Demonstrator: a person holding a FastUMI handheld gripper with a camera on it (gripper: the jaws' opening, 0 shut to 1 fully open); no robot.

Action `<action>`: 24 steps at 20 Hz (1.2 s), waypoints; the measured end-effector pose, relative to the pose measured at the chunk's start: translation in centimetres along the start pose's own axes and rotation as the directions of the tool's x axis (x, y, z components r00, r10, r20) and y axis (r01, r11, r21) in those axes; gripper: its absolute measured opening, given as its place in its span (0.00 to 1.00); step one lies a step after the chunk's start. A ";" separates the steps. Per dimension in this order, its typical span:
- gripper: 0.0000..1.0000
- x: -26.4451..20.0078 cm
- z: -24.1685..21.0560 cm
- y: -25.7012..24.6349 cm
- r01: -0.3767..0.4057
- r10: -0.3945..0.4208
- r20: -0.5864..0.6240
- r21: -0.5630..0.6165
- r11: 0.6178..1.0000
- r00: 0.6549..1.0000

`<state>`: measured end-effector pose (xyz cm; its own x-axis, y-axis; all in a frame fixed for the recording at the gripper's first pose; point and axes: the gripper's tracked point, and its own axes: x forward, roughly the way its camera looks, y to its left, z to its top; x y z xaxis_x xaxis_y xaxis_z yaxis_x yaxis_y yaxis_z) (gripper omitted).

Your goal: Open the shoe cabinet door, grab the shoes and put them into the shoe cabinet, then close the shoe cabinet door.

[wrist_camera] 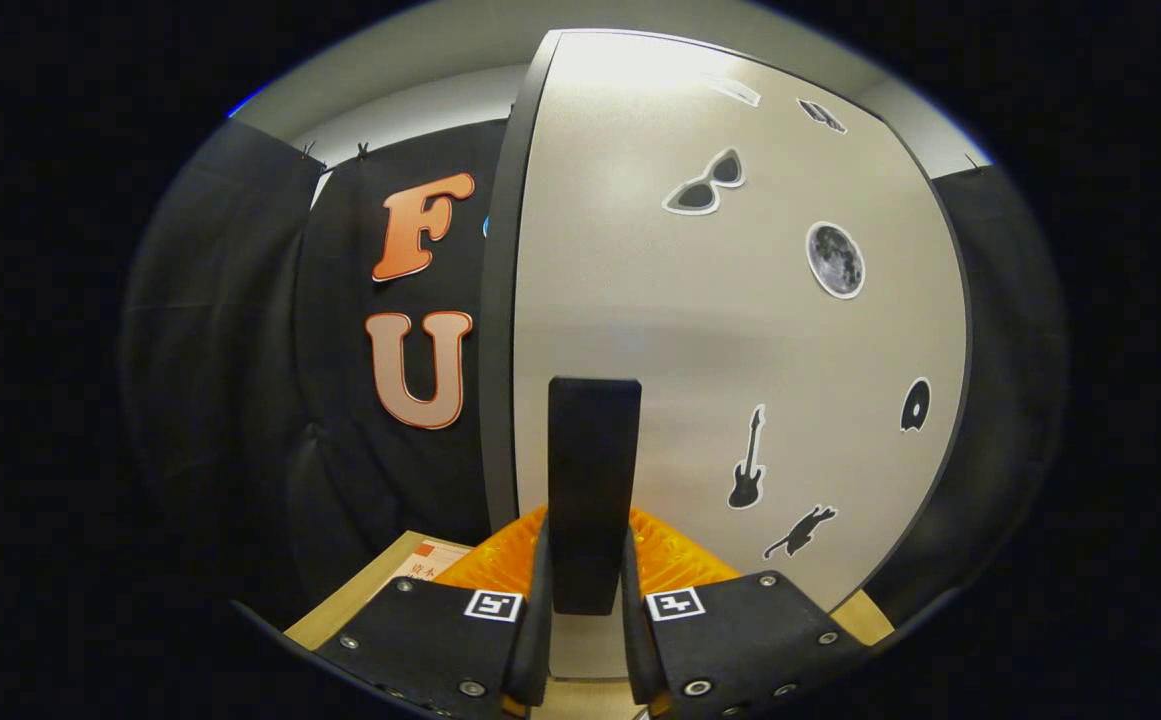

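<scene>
A light wooden tabletop point(340, 612) carries the scene, showing as pale strips at about 7 and 5 o'clock of the gripper point(585, 560). The shoe cabinet point(720, 330) stands upright on it, ahead at 12 o'clock. A printed paper sheet point(432, 562) lies flat at 10 o'clock, beside the cabinet's base.

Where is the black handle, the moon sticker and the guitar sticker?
black handle point(594, 470), gripper view, middle of the bar, both fingers of the gripper point(586, 600) pressing its sides.
moon sticker point(835, 260), gripper view, middle of the disc.
guitar sticker point(746, 487), gripper view, its body.
</scene>
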<state>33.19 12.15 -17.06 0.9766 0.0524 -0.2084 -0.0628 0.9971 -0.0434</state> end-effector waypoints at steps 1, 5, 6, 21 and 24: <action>0.30 -0.2 0.0 0.0 -0.009 0.009 -0.001 0.003 1.000 1.000; 0.26 -1.6 0.5 0.2 -0.039 0.039 0.004 0.016 0.999 0.999; 0.26 -2.0 0.4 0.3 -0.047 0.047 0.005 0.024 0.999 0.999; 0.26 -9.6 0.2 -3.2 0.016 -0.014 -0.017 0.097 0.995 1.000; 0.26 -10.7 0.3 -4.1 0.010 -0.009 -0.012 0.115 0.993 1.000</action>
<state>23.01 7.50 -14.39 0.9746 0.0429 -0.2200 -0.0287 0.9973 0.0675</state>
